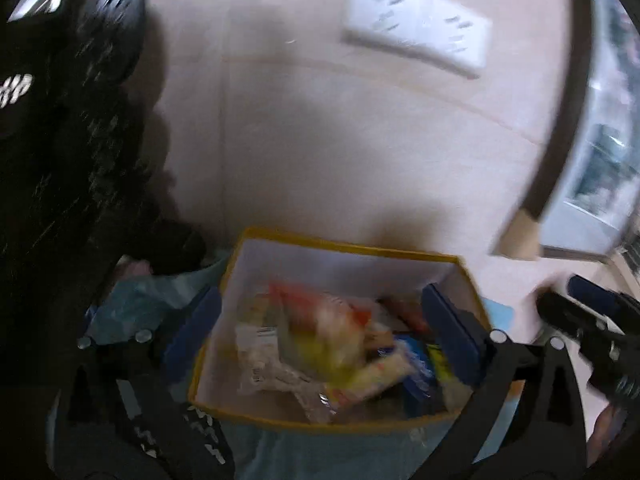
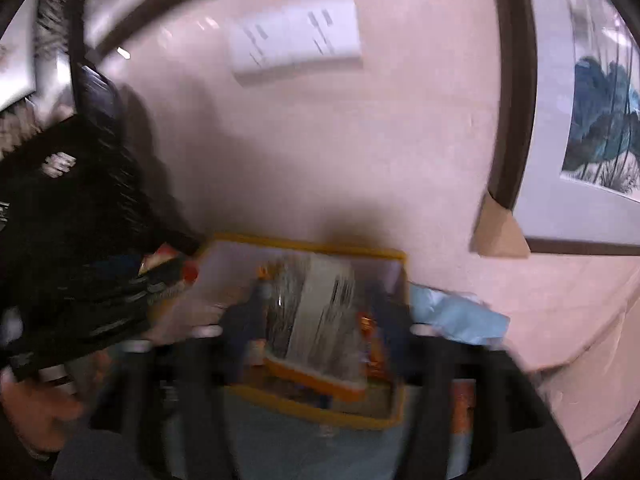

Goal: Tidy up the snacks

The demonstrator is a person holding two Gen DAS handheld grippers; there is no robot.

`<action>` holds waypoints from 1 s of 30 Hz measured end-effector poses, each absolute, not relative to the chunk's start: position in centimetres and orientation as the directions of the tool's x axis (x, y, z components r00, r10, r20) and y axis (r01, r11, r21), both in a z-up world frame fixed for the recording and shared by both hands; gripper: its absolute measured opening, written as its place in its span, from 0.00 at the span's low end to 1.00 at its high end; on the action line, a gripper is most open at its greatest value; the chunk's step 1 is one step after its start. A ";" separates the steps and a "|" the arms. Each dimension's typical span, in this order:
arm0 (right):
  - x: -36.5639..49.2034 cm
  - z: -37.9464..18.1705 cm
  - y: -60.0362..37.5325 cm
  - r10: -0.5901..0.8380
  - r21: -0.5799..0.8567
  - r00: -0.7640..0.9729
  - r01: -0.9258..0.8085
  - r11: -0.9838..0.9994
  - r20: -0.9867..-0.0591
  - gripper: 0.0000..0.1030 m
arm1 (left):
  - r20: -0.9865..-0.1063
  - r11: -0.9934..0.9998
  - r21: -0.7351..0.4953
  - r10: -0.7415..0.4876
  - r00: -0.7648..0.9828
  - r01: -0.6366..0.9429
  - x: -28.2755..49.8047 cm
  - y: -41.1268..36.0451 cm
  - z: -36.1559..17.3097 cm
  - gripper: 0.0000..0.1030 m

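Observation:
A fabric storage box with a yellow rim (image 1: 344, 246) stands against the wall and holds several snack packets (image 1: 320, 344). My left gripper (image 1: 320, 332) hangs open just above the box, its blue pads (image 1: 452, 332) spread wide, nothing between them. The right gripper shows at the right edge of the left wrist view (image 1: 592, 320). In the right wrist view my right gripper (image 2: 316, 320) is shut on an orange-edged snack packet with a clear window (image 2: 320, 320), held over the same box (image 2: 304, 246). Both views are blurred by motion.
A black bag (image 1: 68, 160) stands left of the box. A white wall socket plate (image 1: 416, 28) is above. A dark-framed picture (image 2: 580, 112) leans at the right with a cardboard corner guard (image 2: 500, 228). Light blue cloth (image 2: 456, 316) lies beside the box.

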State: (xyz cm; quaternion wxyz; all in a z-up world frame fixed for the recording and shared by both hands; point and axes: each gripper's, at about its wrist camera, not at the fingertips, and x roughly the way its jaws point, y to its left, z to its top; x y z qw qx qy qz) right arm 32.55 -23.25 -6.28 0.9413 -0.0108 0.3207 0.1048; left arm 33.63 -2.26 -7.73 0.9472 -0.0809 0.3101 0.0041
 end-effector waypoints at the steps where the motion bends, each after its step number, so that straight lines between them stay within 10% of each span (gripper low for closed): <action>1: 32.7 -6.6 -23.1 0.198 0.040 0.768 -0.220 0.975 -0.609 0.71 | -0.613 0.986 -0.147 -0.033 0.789 -0.073 34.1 -2.1 -8.3 0.98; 17: 15.4 -5.6 -23.7 0.266 0.132 0.704 -0.240 0.962 -0.659 0.78 | -0.675 0.992 -0.030 -0.111 0.730 0.123 18.1 -3.6 -7.1 0.98; 30: 0.7 4.0 -23.7 0.183 0.060 0.797 -0.181 0.982 -0.575 0.99 | -0.607 0.996 -0.009 -0.073 0.791 0.085 4.6 -1.9 3.8 0.98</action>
